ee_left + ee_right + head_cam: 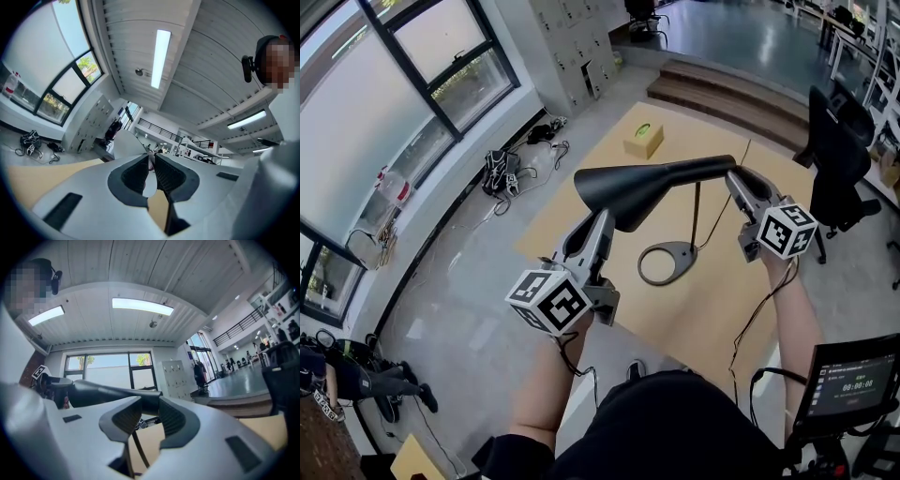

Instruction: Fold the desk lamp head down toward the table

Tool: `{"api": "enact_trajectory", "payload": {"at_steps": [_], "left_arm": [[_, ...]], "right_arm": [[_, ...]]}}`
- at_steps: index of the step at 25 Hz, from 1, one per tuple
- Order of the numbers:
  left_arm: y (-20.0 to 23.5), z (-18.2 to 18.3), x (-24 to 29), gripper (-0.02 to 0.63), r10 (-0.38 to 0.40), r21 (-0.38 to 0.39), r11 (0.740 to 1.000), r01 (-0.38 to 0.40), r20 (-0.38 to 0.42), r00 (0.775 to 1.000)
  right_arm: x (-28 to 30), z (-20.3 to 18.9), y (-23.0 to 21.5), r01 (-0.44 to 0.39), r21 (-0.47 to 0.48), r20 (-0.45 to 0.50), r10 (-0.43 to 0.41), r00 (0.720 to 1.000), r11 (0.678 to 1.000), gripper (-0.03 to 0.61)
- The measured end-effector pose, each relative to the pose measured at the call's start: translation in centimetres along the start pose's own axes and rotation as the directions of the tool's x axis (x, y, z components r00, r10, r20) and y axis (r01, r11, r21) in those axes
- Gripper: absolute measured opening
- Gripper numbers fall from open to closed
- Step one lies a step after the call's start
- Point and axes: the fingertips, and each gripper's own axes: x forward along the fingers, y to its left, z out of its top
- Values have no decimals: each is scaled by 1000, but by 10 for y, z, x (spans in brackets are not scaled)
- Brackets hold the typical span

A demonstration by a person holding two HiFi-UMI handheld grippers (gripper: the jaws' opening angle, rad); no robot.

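One broad tan table (712, 309) fills the middle of the head view, set on a grey floor (459, 281) beside tall dark-framed windows (412, 66). A black office chair (839, 155) stands at the table's far right corner.

On the table stands the black desk lamp (661, 183). Its ring-shaped base (686, 255) lies flat on the wood and a thin stem (697, 211) rises from it. The lamp's head hangs roughly level above the base, well clear of the tabletop. The cone-shaped shade (623, 192) points its wide mouth left and the tapered neck (703, 169) runs right.

The left gripper (607, 217) reaches up to the shade's lower rim. In the left gripper view its jaws (151, 161) are pressed almost together, pinching a thin pale sliver of the shade's edge (149, 185) between the ribbed pads. The right gripper (734, 178) meets the far end of the neck. In the right gripper view its jaws (150, 404) are clamped on the dark neck (93, 392), one pad on each side. The shade stretches away to the left there.

Each gripper carries a marker cube, the left one (548, 300) near the table's near edge and the right one (787, 230) over the right side.

A small yellowish box (643, 141) sits at the table's far end, well apart from the lamp.
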Motion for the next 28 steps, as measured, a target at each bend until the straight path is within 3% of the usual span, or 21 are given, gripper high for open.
{"api": "enact_trajectory", "payload": {"at_steps": [15, 21, 24, 28], "left_arm": [[28, -50, -7, 49, 10, -187, 982, -18, -40, 999], [33, -65, -8, 49, -1, -251, 968, -13, -55, 998], [33, -68, -10, 49, -3, -264, 965, -12, -57, 998], [29, -67, -10, 49, -6, -243, 970, -9, -61, 998]], "right_arm": [[1, 19, 2, 60, -164, -25, -65, 998, 985, 118], [-11, 53, 21, 124, -164, 93, -110, 990, 979, 120], [-12, 57, 61, 70, -144, 120, -53, 991, 987, 118], [4, 21, 136, -99, -142, 25, 104, 994, 985, 120]]}}
